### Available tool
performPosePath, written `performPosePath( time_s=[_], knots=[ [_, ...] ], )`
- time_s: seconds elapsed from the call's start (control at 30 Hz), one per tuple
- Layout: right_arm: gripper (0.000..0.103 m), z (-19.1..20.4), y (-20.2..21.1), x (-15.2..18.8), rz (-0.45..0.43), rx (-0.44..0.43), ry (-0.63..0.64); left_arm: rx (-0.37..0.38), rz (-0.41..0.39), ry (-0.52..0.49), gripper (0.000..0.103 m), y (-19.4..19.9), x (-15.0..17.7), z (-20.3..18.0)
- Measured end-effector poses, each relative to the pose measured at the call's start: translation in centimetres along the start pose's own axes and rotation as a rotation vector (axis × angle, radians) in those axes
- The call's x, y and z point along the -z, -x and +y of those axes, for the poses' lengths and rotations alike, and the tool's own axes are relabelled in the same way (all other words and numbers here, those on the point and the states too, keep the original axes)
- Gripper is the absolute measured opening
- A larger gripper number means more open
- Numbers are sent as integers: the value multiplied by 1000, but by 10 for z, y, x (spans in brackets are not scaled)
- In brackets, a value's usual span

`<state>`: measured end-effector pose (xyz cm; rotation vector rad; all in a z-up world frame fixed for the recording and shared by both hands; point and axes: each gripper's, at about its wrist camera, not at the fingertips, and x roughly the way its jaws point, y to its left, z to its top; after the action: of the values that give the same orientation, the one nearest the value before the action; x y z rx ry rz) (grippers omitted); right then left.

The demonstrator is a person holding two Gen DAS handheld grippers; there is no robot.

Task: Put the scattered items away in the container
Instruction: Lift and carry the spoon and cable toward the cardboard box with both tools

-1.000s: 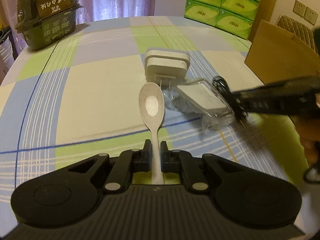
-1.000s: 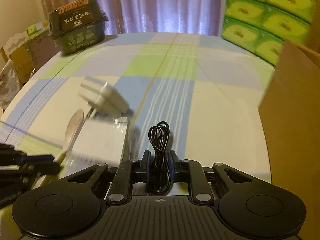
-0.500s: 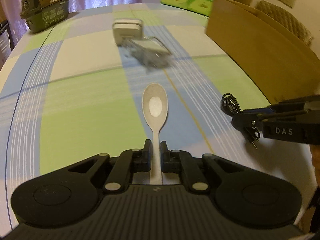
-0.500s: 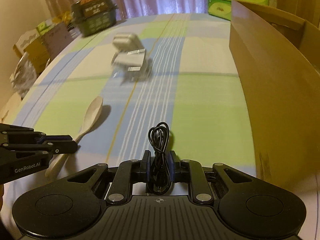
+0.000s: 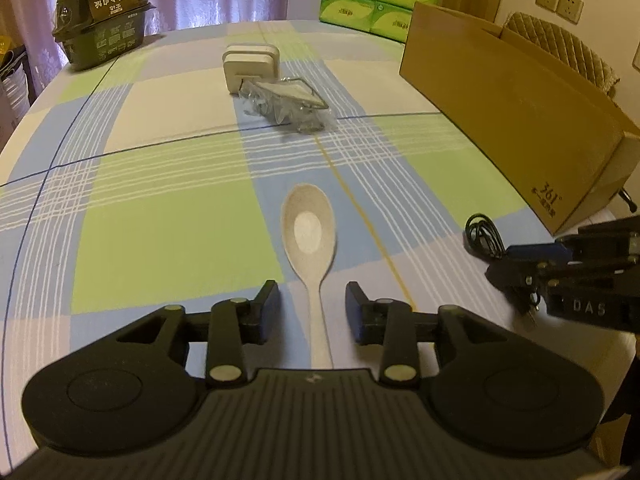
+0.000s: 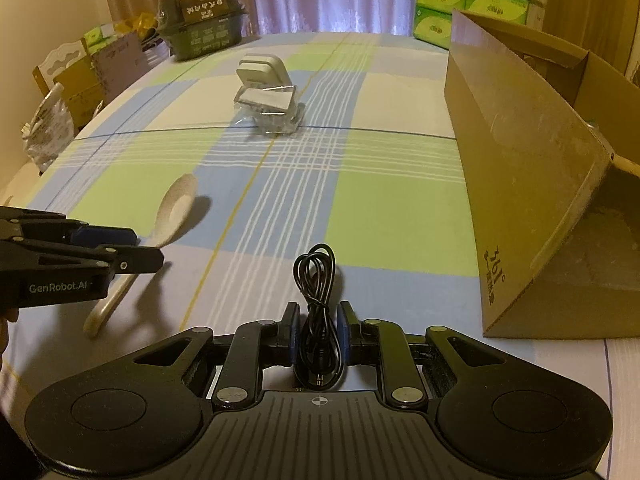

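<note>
A pale spoon [image 5: 308, 232] lies on the checked tablecloth, its handle running between the fingers of my left gripper [image 5: 312, 306], which is open and not touching it. In the right wrist view the spoon [image 6: 176, 208] sits under the left gripper [image 6: 120, 258]. My right gripper [image 6: 318, 328] is shut on a coiled black cable [image 6: 316, 272]; from the left wrist view the cable [image 5: 482, 236] sticks out of it beside the cardboard box [image 5: 520, 120]. The box [image 6: 520, 184] stands open at the right. A white adapter [image 5: 250, 62] and a bagged white item [image 5: 288, 100] rest farther back.
A dark green food tub [image 5: 100, 16] stands at the far left corner. Green tissue packs [image 5: 372, 0] are stacked behind the table, and a padded chair [image 5: 560, 48] is behind the box. Cartons and bags [image 6: 76, 84] crowd the table's left side.
My left gripper has opened and let go of the spoon, which now lies on the cloth. Both grippers drew back from the adapter toward the near edge. The right still holds the cable.
</note>
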<state>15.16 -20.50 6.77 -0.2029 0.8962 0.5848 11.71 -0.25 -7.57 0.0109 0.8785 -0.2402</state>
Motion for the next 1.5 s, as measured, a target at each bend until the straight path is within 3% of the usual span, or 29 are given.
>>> performPosePath(
  time_s=[0.27, 0.5, 0.63, 1.07, 1.17, 1.4, 1.43, 1.47, 1.5],
  knots=[
    [21, 0, -6, -3, -26, 9, 16, -8, -40, -9, 38, -16, -13, -3],
    [21, -1, -9, -3, -43, 10, 12, -52, -79, -88, 38, -25, -13, -11],
    [21, -1, -9, -3, -47, 7, 16, -51, -81, -99, 28, -25, -13, -12],
    [22, -9, -6, -4, -59, -5, -5, -33, -68, -79, 27, -21, -13, -12],
    [85, -10, -5, -3, -80, 5, -8, -21, -69, -70, 27, -21, -13, -12],
    [84, -6, -12, -7, -63, -4, 20, -15, -68, -58, 27, -20, -12, -10],
    [81, -4, -13, -8, -59, -1, 30, -14, -68, -55, 27, -20, -13, -10],
    [65, -2, -15, -8, -52, 0, 44, -13, -67, -51, 27, -20, -13, -9],
    [57, -1, -16, -8, -47, 4, 60, -12, -67, -49, 27, -20, -13, -9]
  ],
)
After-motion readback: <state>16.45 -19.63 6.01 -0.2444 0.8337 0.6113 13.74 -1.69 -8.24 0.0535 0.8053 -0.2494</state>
